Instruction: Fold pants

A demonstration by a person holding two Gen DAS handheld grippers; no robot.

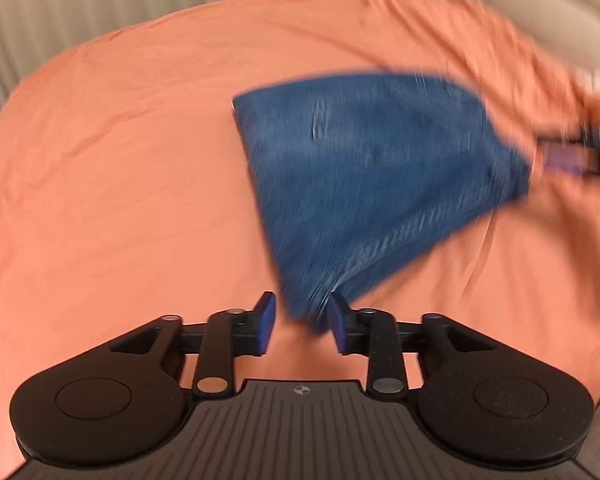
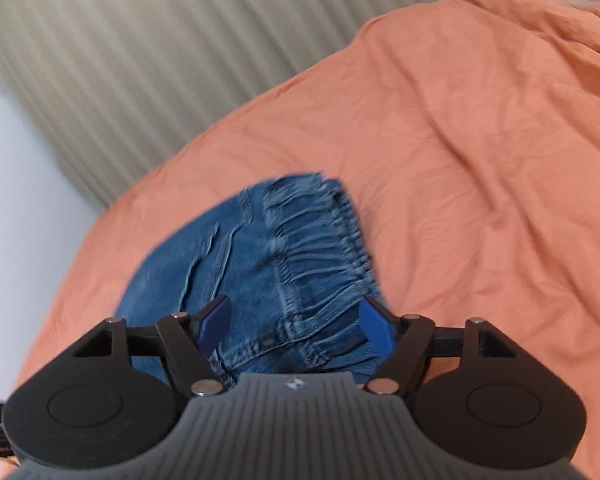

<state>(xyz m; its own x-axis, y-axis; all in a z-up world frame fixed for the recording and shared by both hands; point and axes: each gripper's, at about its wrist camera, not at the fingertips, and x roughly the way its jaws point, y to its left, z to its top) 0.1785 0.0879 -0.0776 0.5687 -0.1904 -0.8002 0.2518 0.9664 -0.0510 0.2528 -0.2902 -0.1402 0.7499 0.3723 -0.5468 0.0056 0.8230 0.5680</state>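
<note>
Folded blue denim pants [image 1: 372,176] lie on the orange bedsheet [image 1: 120,168], right of centre in the left wrist view. My left gripper [image 1: 302,324] is open, its blue pads on either side of the pants' near corner, not pinching it. In the right wrist view the pants [image 2: 268,264] show their gathered elastic waistband. My right gripper [image 2: 296,328] is open wide just over the waistband, with the cloth between and below its fingers. The right gripper also shows blurred at the right edge of the left wrist view [image 1: 580,152].
The orange sheet [image 2: 480,160] covers the whole bed, with wrinkles toward the far right. A beige ribbed curtain [image 2: 140,60] hangs behind the bed. A white wall [image 2: 16,200] stands at the left. A beige headboard [image 1: 560,8] is at the far right.
</note>
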